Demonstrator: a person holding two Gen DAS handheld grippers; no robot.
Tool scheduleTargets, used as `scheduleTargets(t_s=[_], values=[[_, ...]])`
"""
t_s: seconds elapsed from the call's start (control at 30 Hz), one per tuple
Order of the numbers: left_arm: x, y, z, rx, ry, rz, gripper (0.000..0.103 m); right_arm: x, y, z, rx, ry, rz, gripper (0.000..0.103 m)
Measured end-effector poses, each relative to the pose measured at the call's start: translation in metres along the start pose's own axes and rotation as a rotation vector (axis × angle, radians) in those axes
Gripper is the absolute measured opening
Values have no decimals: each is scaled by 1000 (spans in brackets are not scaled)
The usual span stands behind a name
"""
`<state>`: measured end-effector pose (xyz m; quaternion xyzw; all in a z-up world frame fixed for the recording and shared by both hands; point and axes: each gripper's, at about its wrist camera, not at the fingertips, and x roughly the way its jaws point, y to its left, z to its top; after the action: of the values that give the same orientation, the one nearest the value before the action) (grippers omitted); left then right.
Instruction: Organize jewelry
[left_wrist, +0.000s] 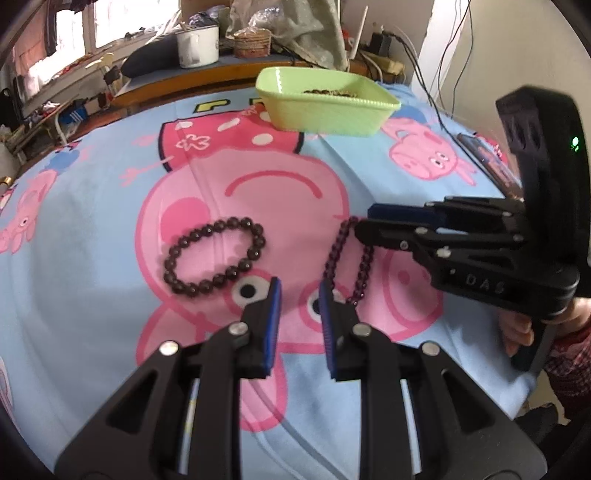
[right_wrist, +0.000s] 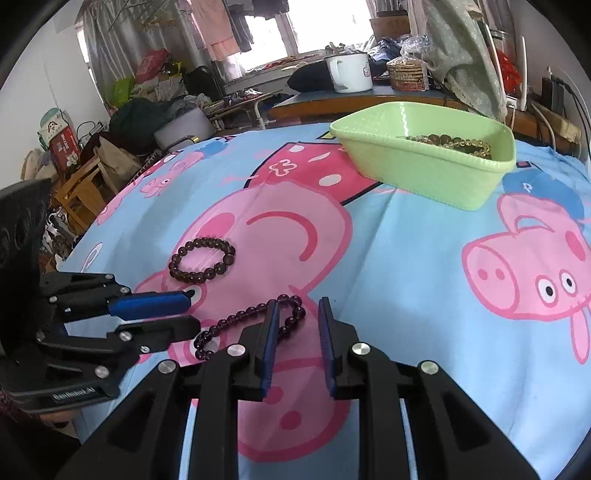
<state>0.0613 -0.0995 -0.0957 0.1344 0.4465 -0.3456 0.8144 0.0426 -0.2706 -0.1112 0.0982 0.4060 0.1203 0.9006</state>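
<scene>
A cluttered room with a bright window lies behind a surface covered by a blue cartoon-pig sheet (left_wrist: 92, 229). A white mug (right_wrist: 349, 72) stands on a ledge beyond it. At the far side of the sheet sits a green tub (right_wrist: 424, 177) with yellowish beads (right_wrist: 454, 142) inside. A dark bracelet (left_wrist: 258, 236) lies as a flat ring on the sheet, well apart from the tub. Just beside it lies a thinner purple bracelet (left_wrist: 332, 254), stretched into a long loop. The left hand-held gripper (left_wrist: 300, 284) points down at the sheet, its jaws a little apart with nothing between them; one end of the purple bracelet lies just beside its right finger. The right hand-held gripper (right_wrist: 299, 302), gripped by a hand (left_wrist: 517, 328), also has its jaws apart, and the other end of the purple bracelet lies at its fingertips, not pinched
</scene>
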Motion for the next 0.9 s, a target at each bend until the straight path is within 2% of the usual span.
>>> scheduleTargets(t_s=[0.27, 0.9], values=[[8, 5, 1, -33, 14, 42, 19, 0, -1, 1, -1, 1, -1, 0], [12, 0, 4, -16, 7, 95, 19, -1, 0, 1, -5, 3, 2, 0]])
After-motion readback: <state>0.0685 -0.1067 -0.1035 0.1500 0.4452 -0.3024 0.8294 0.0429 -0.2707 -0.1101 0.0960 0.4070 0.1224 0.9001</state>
